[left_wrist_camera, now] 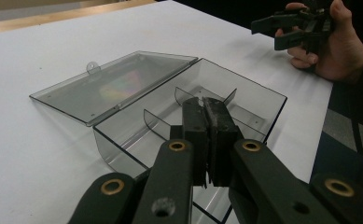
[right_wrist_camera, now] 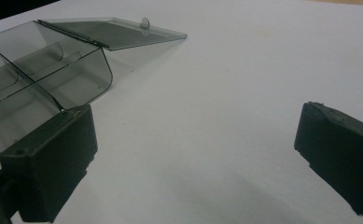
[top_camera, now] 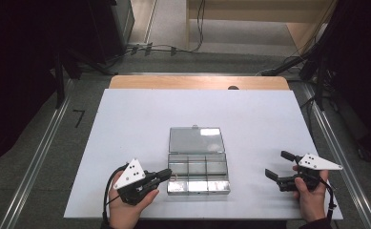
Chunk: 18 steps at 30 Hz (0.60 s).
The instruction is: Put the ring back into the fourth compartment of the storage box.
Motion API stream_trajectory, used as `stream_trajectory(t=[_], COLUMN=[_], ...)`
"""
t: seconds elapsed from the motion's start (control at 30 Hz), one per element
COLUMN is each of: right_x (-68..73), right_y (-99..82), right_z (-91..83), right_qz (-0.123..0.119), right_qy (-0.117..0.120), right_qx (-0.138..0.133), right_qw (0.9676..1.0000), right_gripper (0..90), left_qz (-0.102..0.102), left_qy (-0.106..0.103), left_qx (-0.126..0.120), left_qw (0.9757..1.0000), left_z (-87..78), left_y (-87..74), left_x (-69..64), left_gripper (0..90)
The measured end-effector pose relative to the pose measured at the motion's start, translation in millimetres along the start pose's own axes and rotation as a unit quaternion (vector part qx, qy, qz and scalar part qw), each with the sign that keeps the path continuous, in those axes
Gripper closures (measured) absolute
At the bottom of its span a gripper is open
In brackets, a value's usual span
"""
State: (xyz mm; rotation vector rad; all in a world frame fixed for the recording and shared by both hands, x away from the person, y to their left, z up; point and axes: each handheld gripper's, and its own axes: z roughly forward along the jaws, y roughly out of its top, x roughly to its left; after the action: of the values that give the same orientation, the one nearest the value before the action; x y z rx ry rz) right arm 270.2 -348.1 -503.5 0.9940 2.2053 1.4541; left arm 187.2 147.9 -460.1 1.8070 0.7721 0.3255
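Fingers of the left gripper point(left_wrist_camera: 207, 122) are pressing flat against each other with nothing between them, and in the left gripper view they are hovering over the near left corner of the clear plastic box point(left_wrist_camera: 226, 105). Seen from the high view, this gripper point(top_camera: 166, 174) is sitting just beside the box's left end point(top_camera: 198, 172), its tips almost at the wall; whether they are touching it cannot be told. The right gripper point(top_camera: 277, 166) is resting well apart from the box on the right side of the white table point(top_camera: 250, 114), its jaws standing wide apart and holding nothing; in the right gripper view its two black pads point(right_wrist_camera: 53, 158) are framing bare tabletop. The box is lying near the table's front middle with its lid point(top_camera: 196, 140) folded back flat on the far side, and its dividers point(left_wrist_camera: 158, 123) are splitting the tray into compartments.
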Motion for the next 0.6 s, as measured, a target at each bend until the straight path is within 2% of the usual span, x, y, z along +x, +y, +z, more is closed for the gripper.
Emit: stream_trajectory(t=[0.6], right_x=[0.1], right_y=[0.0], right_z=[0.1], right_qz=[0.0], right_qy=[0.0], right_qx=[0.0], right_qw=[1.0], right_gripper=[0.0], left_qz=[-0.002], left_qy=[0.0], left_qx=[0.017], left_qw=[0.9999], left_z=[13.7], left_y=[-7.0], left_x=[0.3], left_gripper=[88.2])
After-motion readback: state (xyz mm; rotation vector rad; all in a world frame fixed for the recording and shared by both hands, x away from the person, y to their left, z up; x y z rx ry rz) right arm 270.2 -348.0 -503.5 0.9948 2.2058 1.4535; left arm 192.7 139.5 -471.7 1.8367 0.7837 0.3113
